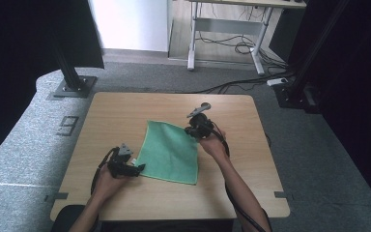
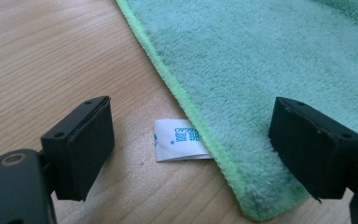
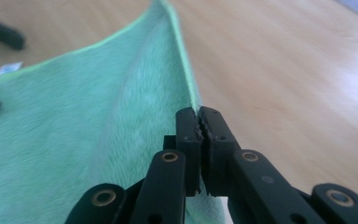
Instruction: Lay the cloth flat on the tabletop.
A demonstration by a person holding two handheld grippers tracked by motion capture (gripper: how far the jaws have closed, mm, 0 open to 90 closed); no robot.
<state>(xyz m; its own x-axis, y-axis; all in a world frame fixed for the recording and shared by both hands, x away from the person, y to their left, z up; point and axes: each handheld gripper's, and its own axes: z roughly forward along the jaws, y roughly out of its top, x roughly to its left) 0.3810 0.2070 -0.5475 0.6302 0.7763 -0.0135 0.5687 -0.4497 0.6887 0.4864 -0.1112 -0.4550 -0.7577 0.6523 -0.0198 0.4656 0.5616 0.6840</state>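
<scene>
So you've got one green cloth [image 1: 170, 152] lying mostly flat in the middle of the wooden tabletop [image 1: 125, 108], and two tools on it, one per hand. Your right tool [image 1: 196, 131] is at the cloth's far right corner, clenched tight on the edge; in the right gripper view the jaws are pinched together with the green hem [image 3: 186, 79] caught between them, and the fabric rises in a ridge toward that grip. Your right hand [image 1: 213, 144] sits just near of the tool, forearm angled in from the near right. Your left tool [image 1: 136, 168] is down low at the cloth's near left corner with its jaws spread wide, released, one pad over bare wood and the other over the cloth's corner [image 2: 261, 205], not pressing on anything. One small white label [image 2: 179, 146] sticks out from the hem between them. Nothing else is on the tabletop, so nothing is blocking either hand.
</scene>
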